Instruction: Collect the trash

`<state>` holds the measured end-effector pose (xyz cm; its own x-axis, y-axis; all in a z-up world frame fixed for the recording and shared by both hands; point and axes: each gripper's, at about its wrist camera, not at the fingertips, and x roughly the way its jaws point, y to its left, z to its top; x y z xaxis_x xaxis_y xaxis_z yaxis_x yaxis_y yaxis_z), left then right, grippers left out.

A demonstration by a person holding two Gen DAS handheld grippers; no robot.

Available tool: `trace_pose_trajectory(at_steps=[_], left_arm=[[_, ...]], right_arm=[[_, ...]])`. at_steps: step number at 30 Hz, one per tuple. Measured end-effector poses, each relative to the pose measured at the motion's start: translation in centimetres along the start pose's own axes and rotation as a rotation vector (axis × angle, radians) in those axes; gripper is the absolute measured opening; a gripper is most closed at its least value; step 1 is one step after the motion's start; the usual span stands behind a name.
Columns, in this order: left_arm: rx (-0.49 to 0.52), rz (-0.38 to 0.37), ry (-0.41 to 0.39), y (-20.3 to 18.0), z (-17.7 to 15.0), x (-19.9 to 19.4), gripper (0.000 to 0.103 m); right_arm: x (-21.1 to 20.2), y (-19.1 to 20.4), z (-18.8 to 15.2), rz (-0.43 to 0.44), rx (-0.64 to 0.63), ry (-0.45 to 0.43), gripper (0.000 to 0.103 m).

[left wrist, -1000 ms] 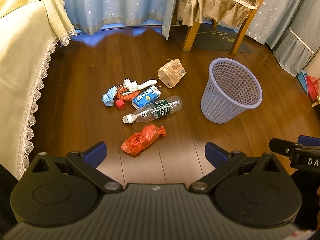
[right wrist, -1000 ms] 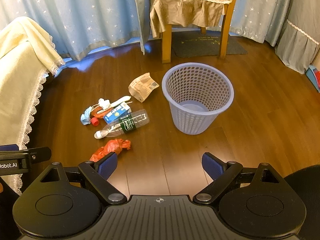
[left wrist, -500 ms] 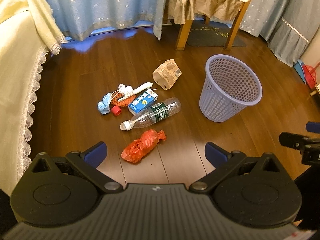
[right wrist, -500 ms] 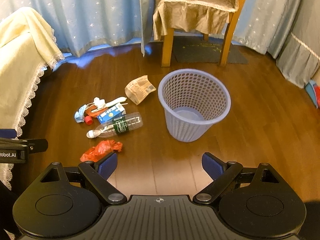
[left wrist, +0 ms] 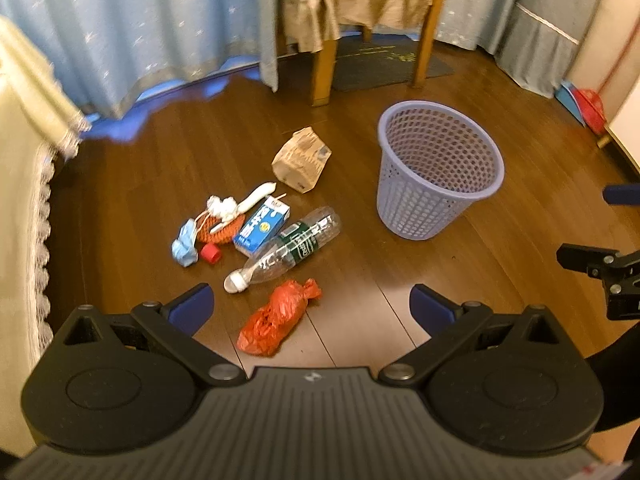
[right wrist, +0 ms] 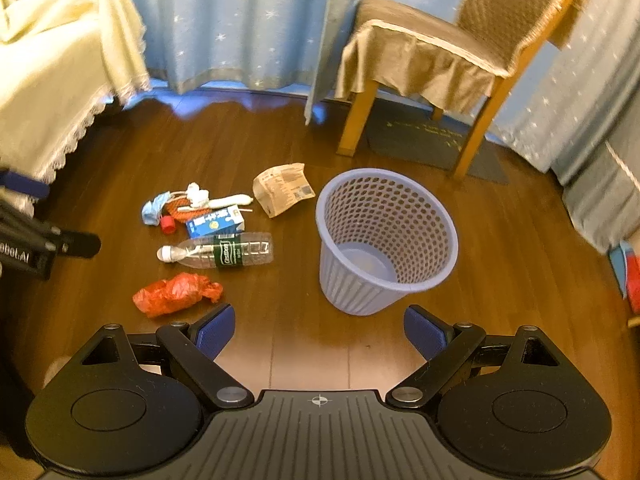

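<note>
Trash lies on the wooden floor: a crumpled red plastic bag, a clear plastic bottle, a blue milk carton, a brown paper bag, a red cap and a blue mask. An empty lilac mesh basket stands to their right. My left gripper is open above the red bag. My right gripper is open, just short of the basket. Both hold nothing.
A wooden chair with a tan cover stands behind the basket, before blue curtains. A cream lace-edged cloth hangs at the left. A dark mat lies under the chair.
Both grippers have swung: the views tilted up and drew nearer to the floor, so trash and basket look bigger. Both stay open and hold nothing.
</note>
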<state>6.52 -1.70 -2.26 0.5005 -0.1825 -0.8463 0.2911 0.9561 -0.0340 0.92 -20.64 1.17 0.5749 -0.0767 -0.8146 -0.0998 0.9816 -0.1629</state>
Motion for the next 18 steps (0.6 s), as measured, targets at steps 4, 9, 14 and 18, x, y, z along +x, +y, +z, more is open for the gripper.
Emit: trace_pose_trajectory(at_steps=[4, 9, 14, 18], left_arm=[[0.068, -0.014, -0.013, -0.3, 0.5, 0.2, 0.102], [0.163, -0.018, -0.032, -0.8, 0.8, 0.1, 0.102], [0.233, -0.027, -0.034, -0.9, 0.8, 0.5, 0.102], [0.29, -0.019, -0.039, -0.6, 0.8, 1.7, 0.102]], right_arm=[[0.1, 0.4, 0.0, -0.006, -0.091, -0.004, 0.09], [0.1, 1.6, -0.2, 0.01, -0.229, -0.021, 0.089], [0.9, 1.9, -0.2, 0.008, -0.334, -0.018, 0.074], [2.7, 1.1, 0.0, 0.015, -0.407, -0.008, 0.073]])
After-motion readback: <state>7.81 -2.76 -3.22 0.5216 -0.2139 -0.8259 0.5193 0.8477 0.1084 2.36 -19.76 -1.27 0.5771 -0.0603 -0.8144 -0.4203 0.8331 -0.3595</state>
